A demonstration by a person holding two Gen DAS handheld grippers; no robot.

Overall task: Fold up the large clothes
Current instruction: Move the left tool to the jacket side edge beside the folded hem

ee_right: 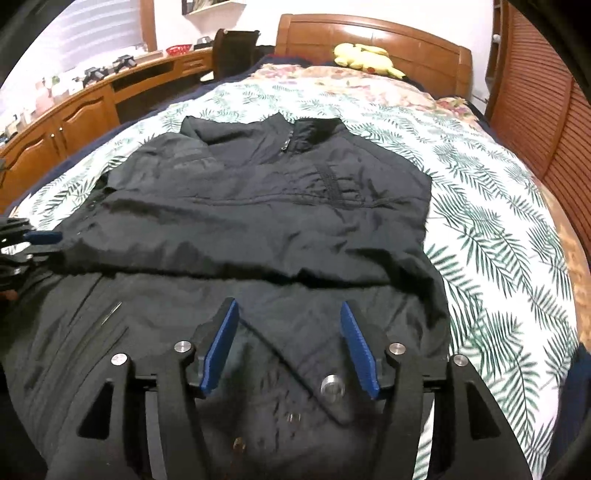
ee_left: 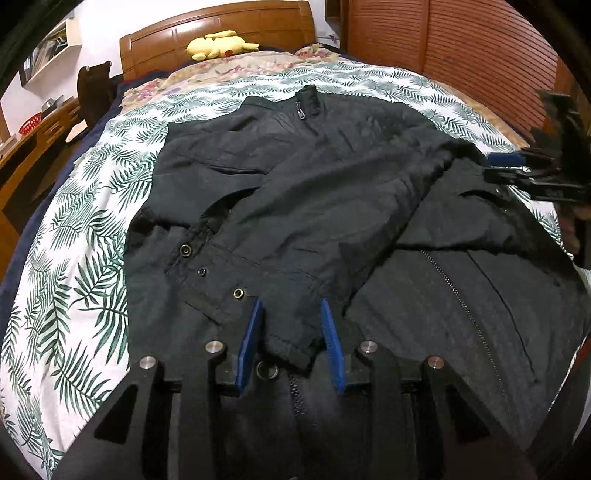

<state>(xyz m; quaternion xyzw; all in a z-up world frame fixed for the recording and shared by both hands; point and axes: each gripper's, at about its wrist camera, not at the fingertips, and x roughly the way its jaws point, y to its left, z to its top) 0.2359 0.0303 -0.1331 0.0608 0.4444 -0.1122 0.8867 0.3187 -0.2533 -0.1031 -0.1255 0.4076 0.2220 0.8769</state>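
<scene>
A large black jacket (ee_left: 314, 192) lies spread on the bed, collar toward the headboard, both sleeves folded across its front. It also shows in the right wrist view (ee_right: 258, 206). My left gripper (ee_left: 291, 306) is open, its blue pads either side of a sleeve cuff (ee_left: 291, 347) near the jacket's hem; the cuff lies loose between them. My right gripper (ee_right: 288, 308) is open and empty, low over the jacket's lower right part by a metal snap (ee_right: 331, 386). Each gripper shows at the edge of the other view, the right gripper (ee_left: 517, 166) and the left gripper (ee_right: 40, 238).
The bed has a white leaf-print sheet (ee_left: 85, 266) and a floral blanket (ee_right: 369, 85) near the wooden headboard (ee_left: 221, 33). A yellow plush toy (ee_left: 218, 44) lies by the headboard. A wooden desk (ee_right: 92, 99) stands on the left, slatted wardrobe doors (ee_left: 461, 48) on the right.
</scene>
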